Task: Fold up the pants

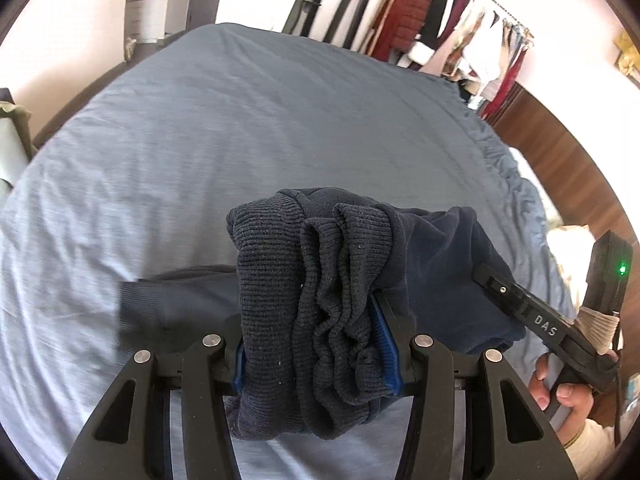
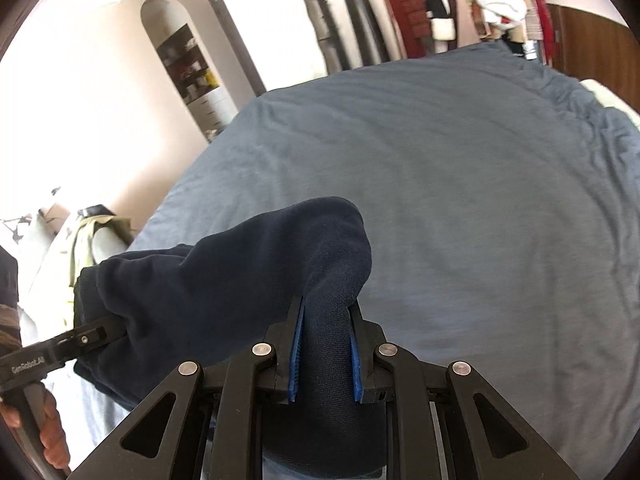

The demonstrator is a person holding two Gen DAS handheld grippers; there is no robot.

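Dark navy pants [image 1: 436, 264] hang in the air above a grey-blue bed sheet [image 1: 240, 128]. My left gripper [image 1: 316, 344] is shut on the bunched ribbed waistband [image 1: 320, 320], which fills the gap between its blue pads. In the right wrist view my right gripper [image 2: 326, 352] is shut on a smooth fold of the pants [image 2: 240, 280], and the fabric stretches leftward to the left gripper's finger [image 2: 84, 338]. The right gripper's body [image 1: 560, 332] and the hand holding it show at the right of the left wrist view. More of the pants trails down to the sheet [image 1: 176, 304].
The bed sheet [image 2: 460, 200] spreads wide ahead of both grippers, slightly wrinkled. A rack of hanging clothes [image 1: 452, 28] stands beyond the far edge. Dark leaning boards [image 1: 352, 8] rest against the back wall. Wooden panelling [image 1: 568, 160] runs along the right side.
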